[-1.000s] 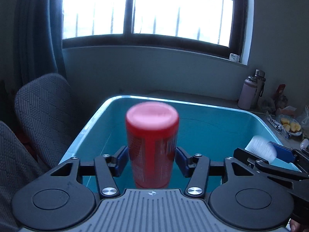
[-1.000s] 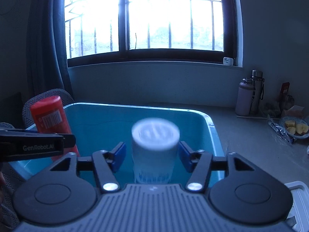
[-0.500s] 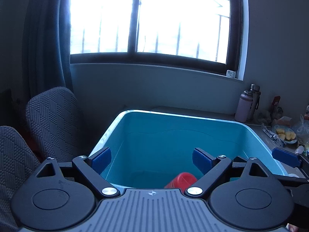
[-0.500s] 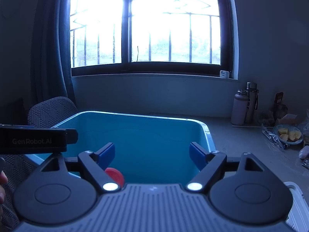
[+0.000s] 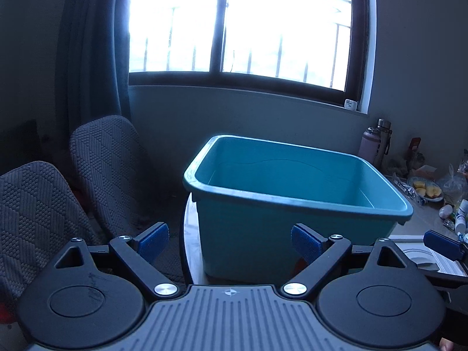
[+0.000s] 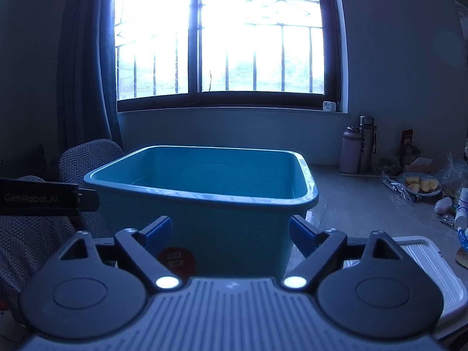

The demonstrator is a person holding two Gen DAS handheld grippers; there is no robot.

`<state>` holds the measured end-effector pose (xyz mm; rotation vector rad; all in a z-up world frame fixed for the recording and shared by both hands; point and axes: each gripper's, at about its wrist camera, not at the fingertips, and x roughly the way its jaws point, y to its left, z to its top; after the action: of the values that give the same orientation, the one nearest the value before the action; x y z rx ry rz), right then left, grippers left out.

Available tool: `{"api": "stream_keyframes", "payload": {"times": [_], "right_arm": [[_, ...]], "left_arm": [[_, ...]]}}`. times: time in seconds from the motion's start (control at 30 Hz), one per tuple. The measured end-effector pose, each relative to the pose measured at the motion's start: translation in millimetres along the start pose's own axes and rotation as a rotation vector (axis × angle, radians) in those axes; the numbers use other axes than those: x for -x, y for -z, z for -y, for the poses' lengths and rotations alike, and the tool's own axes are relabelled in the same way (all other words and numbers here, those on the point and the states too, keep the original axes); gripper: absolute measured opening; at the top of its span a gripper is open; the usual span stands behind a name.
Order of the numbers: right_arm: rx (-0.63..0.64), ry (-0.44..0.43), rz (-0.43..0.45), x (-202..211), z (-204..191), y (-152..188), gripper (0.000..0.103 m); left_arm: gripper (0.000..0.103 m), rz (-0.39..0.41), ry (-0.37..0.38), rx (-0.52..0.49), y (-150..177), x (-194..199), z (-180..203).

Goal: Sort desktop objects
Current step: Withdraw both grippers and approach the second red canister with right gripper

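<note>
A teal bin (image 5: pixel 295 204) on the desk now holds the red can and white container dropped a second ago, out of sight, as left gripper (image 5: pixel 229 241) and right gripper (image 6: pixel 231 235) pull back, fingers apart and empty.

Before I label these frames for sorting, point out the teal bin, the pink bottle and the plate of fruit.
teal bin (image 6: pixel 231 234), right wrist view, on its near outer wall.
pink bottle (image 6: pixel 350 153), right wrist view, on the middle of its body.
plate of fruit (image 6: pixel 435 190), right wrist view, on its right rim.
</note>
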<state>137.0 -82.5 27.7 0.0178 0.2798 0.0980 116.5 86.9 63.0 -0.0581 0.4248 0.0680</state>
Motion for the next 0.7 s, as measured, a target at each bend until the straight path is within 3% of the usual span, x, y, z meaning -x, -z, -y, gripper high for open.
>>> {"api": "stream_keyframes", "payload": {"times": [0.4, 0.7], "right_arm": [[0.015, 0.002, -0.061, 45.0, -9.2, 51.9, 0.090], [0.018, -0.006, -0.096, 57.0, -10.3, 79.9, 0.090]], "left_arm": [[0.093, -0.068, -0.015, -0.057, 72.6, 56.4, -11.0], [0.093, -0.080, -0.017, -0.046, 102.0, 73.6, -21.0]]}}
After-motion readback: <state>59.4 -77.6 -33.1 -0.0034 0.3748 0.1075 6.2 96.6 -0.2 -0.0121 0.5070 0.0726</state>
